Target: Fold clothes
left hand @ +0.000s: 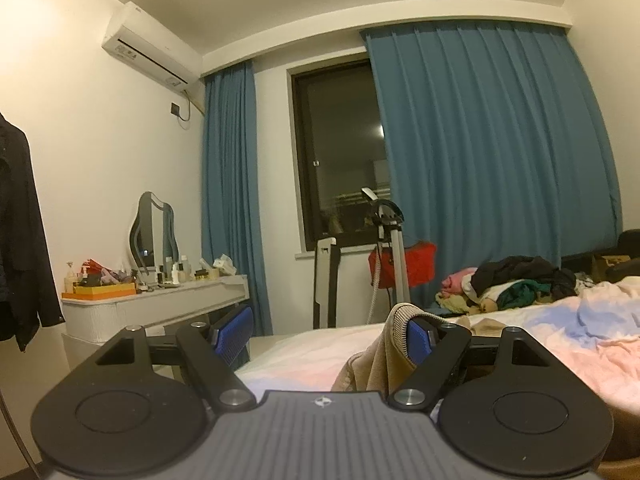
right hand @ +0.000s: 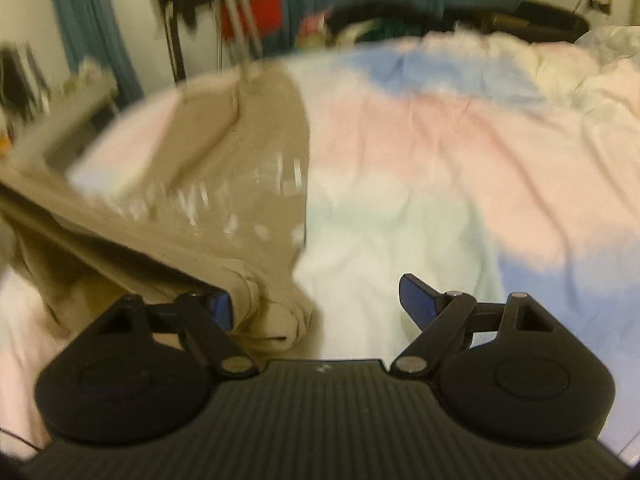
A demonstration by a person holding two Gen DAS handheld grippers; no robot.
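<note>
Ahead of both sets of fingers, a bed (right hand: 440, 128) under a pastel sheet of pink, blue and white. Beyond the left-hand fingers, blue curtains (left hand: 492, 160) flanking a dark window (left hand: 340, 152), an air conditioner (left hand: 150, 46) high on the wall to their left. Lower left of those fingers, a white tabletop (left hand: 160, 300) crowded with bottles and a wavy mirror (left hand: 154, 232). Far ahead and to the right, a heap of mixed clothes (left hand: 516, 284) on the bed's far end.

Spread on the bed, ahead and left of the right-hand fingers, a beige garment (right hand: 224, 184), blurred in the right wrist view, one bunched end lying against the inside of that gripper's left finger (right hand: 219, 307). Right gripper (right hand: 320, 306) wide open, right finger (right hand: 416, 300) well apart from the cloth and over bare sheet, nothing clamped.

Left gripper (left hand: 332, 330) also spread wide, left finger (left hand: 234, 334) free in the air. Draped over the tip of its right finger (left hand: 420, 342), a ribbed edge of the same beige garment (left hand: 396, 344), hanging down between the fingers to the bed; hooked over that one finger rather than pinched.
</note>
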